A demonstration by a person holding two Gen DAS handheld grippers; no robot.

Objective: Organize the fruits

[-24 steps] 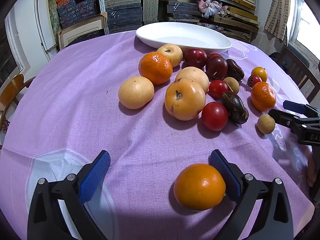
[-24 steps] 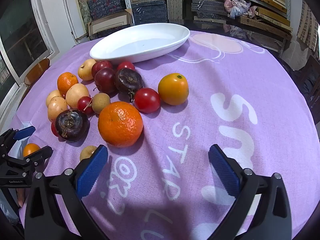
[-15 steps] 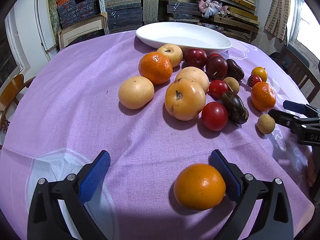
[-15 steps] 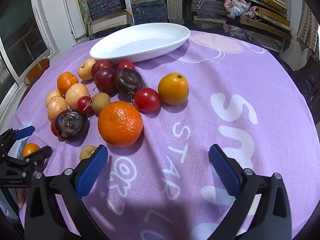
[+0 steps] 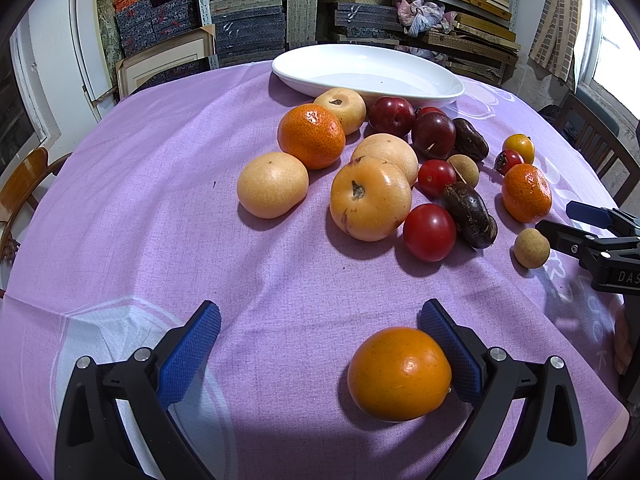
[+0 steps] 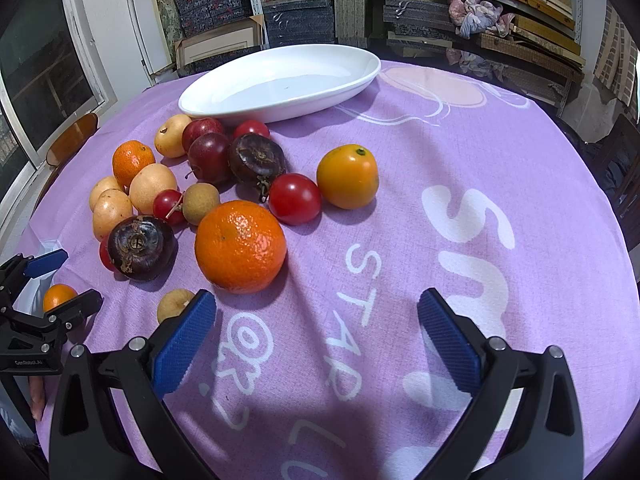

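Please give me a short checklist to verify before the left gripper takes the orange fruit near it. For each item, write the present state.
1. Left gripper jaws open: ok.
2. Orange fruit between the jaws: ok, close to one pad.
3. No other fruit crowding it: ok.
4. White dish empty: ok.
5. Right gripper open, holding nothing: ok.
6. Fruit firm enough to squeeze: cannot tell.

Left tool (image 5: 320,344) spread wide, smooth orange fruit (image 5: 399,374) by its right pad, white dish (image 5: 368,74) beyond
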